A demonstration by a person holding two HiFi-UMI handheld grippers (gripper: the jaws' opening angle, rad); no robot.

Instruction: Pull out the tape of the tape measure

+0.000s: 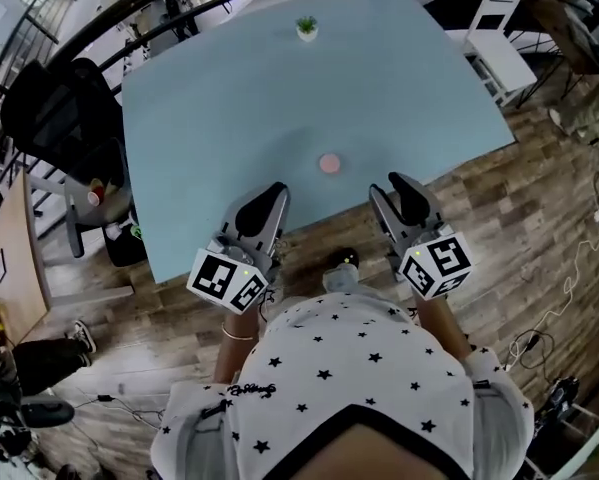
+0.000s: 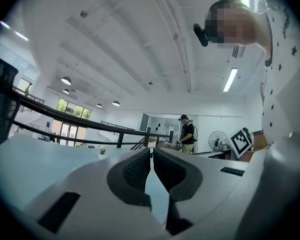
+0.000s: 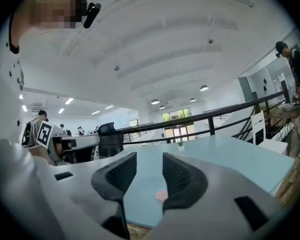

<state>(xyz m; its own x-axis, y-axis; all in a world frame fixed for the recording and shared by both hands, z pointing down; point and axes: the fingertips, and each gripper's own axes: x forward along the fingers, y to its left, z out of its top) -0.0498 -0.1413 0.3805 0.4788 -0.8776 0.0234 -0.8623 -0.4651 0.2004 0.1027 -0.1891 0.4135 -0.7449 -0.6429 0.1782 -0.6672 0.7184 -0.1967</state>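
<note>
1. On the pale blue counter (image 1: 209, 98), toward its near edge, lies a small pink round thing that I take to be the tape measure (image 1: 328, 163). It rests alone, with a potted plant (image 1: 306, 28) well beyond it.
2. Near side of the tape measure and to its left hangs the left gripper (image 1: 269, 196), its jaws pressed together at the tips with nothing between them (image 2: 152, 154).
3. Near side of the tape measure and to its right hangs the right gripper (image 1: 399, 190), its jaws spread and empty (image 3: 150, 159). Its own view shows the tape measure (image 3: 161, 195) low in the gap, close by the right-hand pad but well apart from it, down on the counter.
4. The tape measure lies ahead of and between the two grippers, about equally near each.
5. The case looks round, so no long axis shows, and the tape's tab is too small to find. Judging from this, the open right gripper is the readier one to reach forward and inward.
</note>
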